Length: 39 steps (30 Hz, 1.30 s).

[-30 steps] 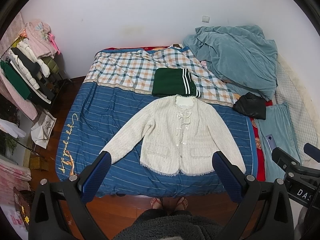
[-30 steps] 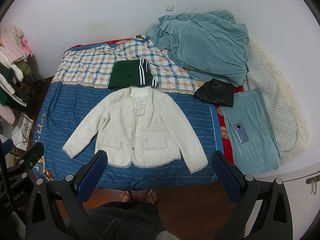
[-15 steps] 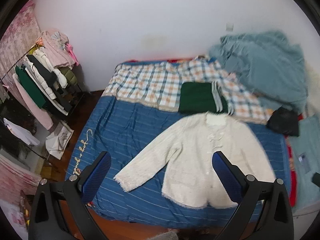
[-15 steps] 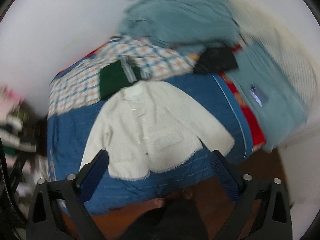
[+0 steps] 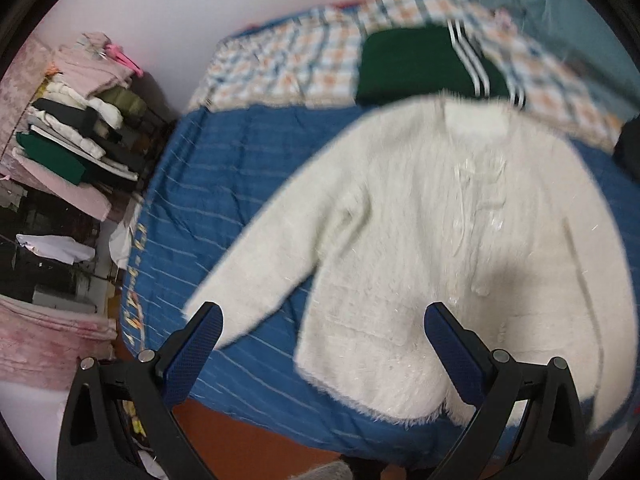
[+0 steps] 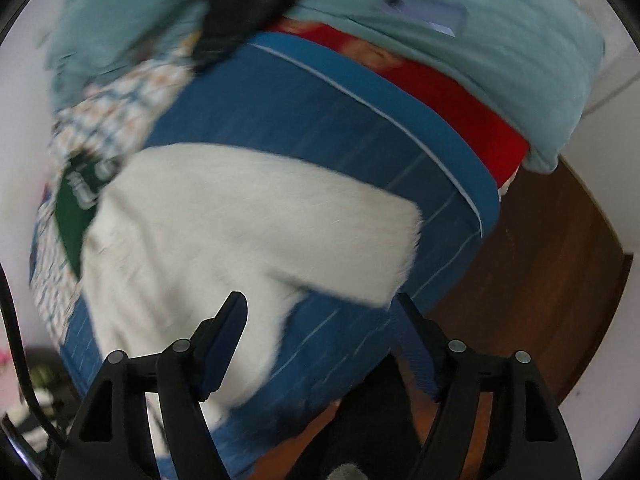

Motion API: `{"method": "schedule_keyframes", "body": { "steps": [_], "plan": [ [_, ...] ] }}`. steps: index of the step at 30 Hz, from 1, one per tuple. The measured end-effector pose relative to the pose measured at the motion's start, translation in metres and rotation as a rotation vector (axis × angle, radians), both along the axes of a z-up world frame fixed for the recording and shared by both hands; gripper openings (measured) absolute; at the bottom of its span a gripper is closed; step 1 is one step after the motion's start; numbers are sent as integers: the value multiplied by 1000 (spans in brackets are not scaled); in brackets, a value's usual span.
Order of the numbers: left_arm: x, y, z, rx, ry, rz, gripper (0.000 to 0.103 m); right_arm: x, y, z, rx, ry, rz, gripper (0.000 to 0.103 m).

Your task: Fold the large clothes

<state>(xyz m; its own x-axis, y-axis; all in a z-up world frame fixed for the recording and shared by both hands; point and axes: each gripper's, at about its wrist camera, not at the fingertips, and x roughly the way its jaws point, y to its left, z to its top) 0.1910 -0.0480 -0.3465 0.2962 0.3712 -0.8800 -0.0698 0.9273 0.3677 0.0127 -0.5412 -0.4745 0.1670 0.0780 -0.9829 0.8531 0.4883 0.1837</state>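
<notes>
Two tongs [image 5: 322, 330] above cardigan [image 5: 440, 240], nothing gripped

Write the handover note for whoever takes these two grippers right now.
Left gripper: jaws open, empty, above the cream cardigan's cuff and hem.
Right gripper: jaws closing, nothing gripped yet; the other sleeve's cuff lies just ahead.
Cardigan: flat, face up, sleeves spread on the blue striped bedspread. A folded green garment lies beyond its collar.
Done: the cardigan is laid out, no fold made.
Left: fold in both sleeves, fold the body, probably stack it by the green one.
</notes>
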Motion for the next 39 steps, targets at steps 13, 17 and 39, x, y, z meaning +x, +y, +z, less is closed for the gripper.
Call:
{"method": "schedule_keyframes", "body": {
  "steps": [13,17,39],
  "plan": [
    [30,-45,-158,107,163,-29,103,0,-57,-228,261,114,-75,35],
    [35,-52,-174,107,153,-55,103,16,-65,-190,135,63,-52,14],
    [47,-37,-221,-116,146,80,103,8,-63,-246,302,-332,-346,58]
  ]
}}
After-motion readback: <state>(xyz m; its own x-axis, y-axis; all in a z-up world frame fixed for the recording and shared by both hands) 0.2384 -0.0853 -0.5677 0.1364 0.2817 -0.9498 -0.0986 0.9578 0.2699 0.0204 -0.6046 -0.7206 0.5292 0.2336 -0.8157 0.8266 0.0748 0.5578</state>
